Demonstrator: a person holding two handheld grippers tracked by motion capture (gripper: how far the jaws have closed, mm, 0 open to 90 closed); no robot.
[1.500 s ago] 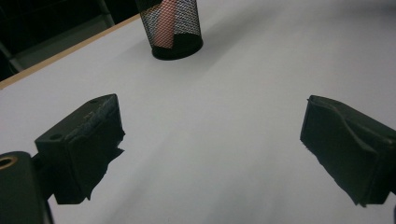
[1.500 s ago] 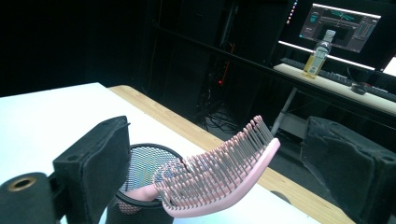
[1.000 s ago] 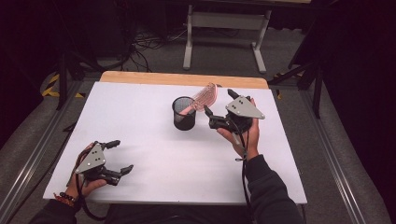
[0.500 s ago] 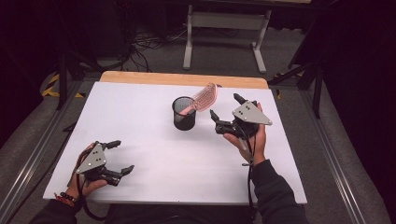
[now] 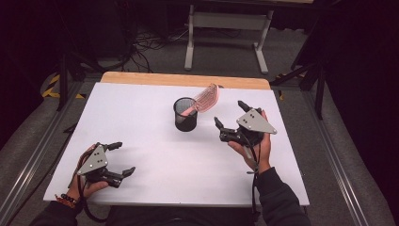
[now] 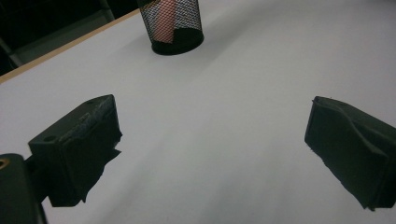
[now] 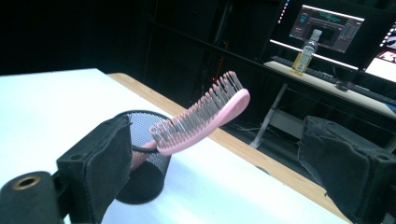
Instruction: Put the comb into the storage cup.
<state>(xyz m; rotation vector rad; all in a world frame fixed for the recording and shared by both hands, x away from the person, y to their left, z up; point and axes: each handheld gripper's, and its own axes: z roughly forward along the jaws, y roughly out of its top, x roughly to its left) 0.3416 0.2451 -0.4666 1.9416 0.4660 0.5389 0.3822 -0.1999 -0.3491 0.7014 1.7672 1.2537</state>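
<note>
The pink brush (image 5: 205,100) leans out of the mesh cup (image 5: 185,114) at frame centre, just upper left of the right gripper (image 5: 230,120), whose jaws are spread wide, empty.

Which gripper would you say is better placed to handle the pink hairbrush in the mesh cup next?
Probably the right gripper: open, beside the hairbrush in the mesh cup. The left gripper is open, near the table's front edge.

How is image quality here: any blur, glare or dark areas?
High view: table evenly lit, surroundings dark. Left gripper view: near jaws soft, cup sharper. Right gripper view: brush sharp, jaws blurred, background dim with bright monitors.
</note>
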